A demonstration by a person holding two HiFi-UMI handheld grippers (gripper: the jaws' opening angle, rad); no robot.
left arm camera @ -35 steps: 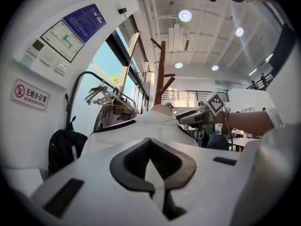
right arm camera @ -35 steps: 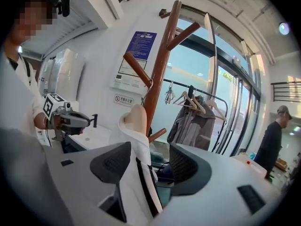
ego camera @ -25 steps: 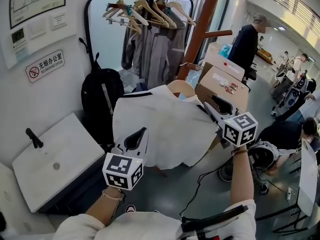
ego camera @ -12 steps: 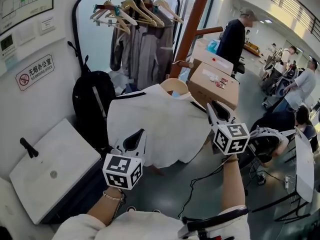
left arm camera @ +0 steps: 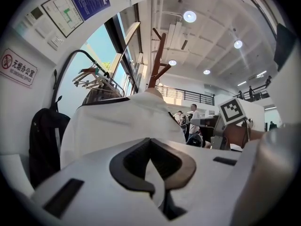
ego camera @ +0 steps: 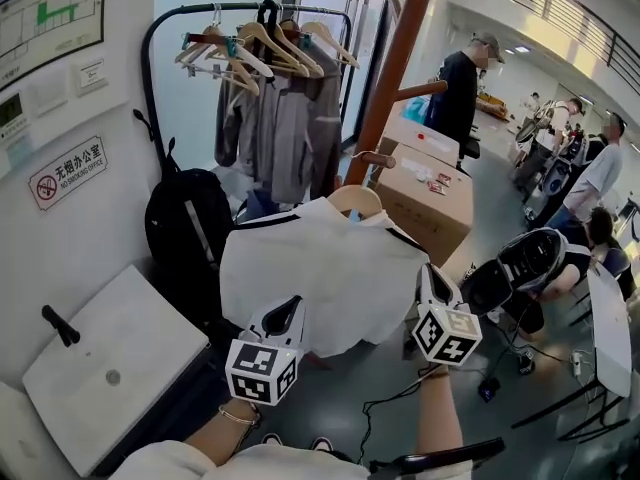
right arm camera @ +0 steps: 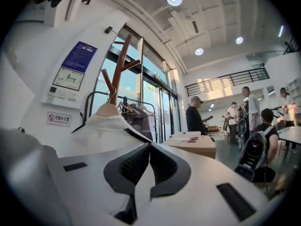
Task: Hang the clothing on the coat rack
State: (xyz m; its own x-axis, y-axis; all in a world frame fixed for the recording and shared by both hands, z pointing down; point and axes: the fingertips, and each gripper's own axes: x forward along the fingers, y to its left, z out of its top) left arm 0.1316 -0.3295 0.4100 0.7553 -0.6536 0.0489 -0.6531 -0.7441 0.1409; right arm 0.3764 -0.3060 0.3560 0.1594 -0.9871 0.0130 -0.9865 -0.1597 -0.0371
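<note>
A white shirt (ego camera: 320, 278) with black trim hangs on a wooden hanger (ego camera: 355, 200) beside the brown coat rack pole (ego camera: 395, 68). Whether the hanger's hook rests on a peg is hidden. My left gripper (ego camera: 287, 313) is at the shirt's lower left hem and looks shut on the fabric. In the left gripper view the shirt (left arm camera: 117, 126) fills the space just behind that gripper (left arm camera: 149, 140). My right gripper (ego camera: 428, 276) is at the shirt's right edge. There its jaws are shut, and the black-trimmed shirt (right arm camera: 108, 131) edge runs into the right gripper (right arm camera: 149, 144).
A black clothes rail (ego camera: 160, 58) with several hangers and grey garments (ego camera: 285, 118) stands behind. A black backpack (ego camera: 190, 228) leans at the wall, and a white tabletop (ego camera: 100, 358) is at the lower left. A cardboard box (ego camera: 425, 183) and several people (ego camera: 460, 78) are to the right.
My right gripper has come down and in to the shirt's right edge and its jaws have closed. The left gripper has stayed at the hem.
</note>
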